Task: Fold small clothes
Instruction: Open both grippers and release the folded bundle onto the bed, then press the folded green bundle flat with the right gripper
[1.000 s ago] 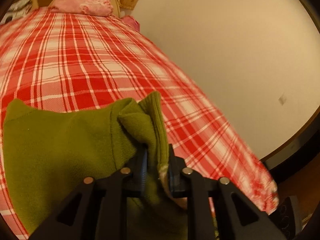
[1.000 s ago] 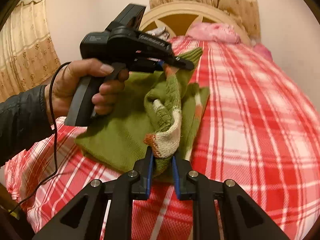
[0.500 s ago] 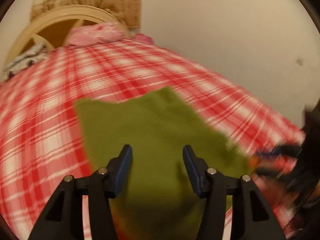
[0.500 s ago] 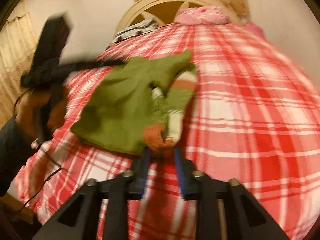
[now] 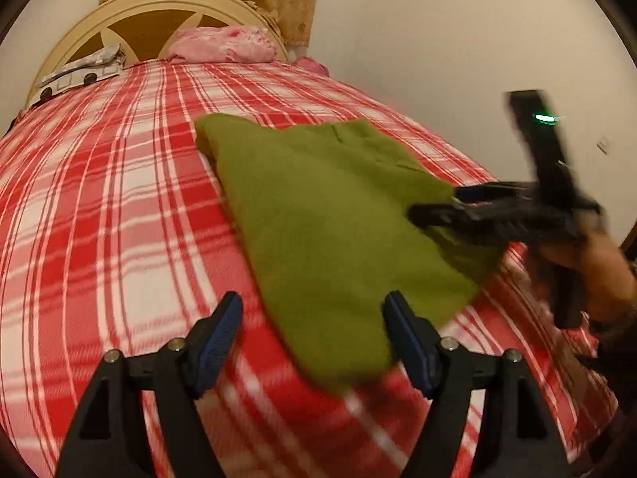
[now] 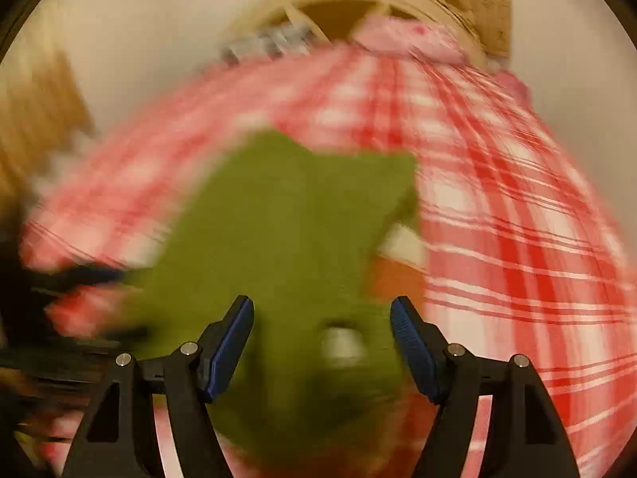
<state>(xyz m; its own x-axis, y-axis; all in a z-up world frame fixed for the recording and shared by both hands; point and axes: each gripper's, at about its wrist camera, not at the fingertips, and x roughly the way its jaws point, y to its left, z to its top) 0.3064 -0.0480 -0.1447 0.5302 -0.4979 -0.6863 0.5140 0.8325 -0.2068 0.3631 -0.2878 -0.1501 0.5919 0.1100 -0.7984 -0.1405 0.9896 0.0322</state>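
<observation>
The green sweater (image 5: 330, 215) lies flat on the red plaid bedspread (image 5: 111, 215), just ahead of the left gripper (image 5: 314, 338) with its near corner reaching between the spread fingers, untouched; its long axis runs from that corner away toward the headboard (image 5: 131, 12). In the blurred right view it lies ahead of and under the right gripper (image 6: 322, 342). Both grippers' jaws have just been opening, gaping with nothing clamped
</observation>
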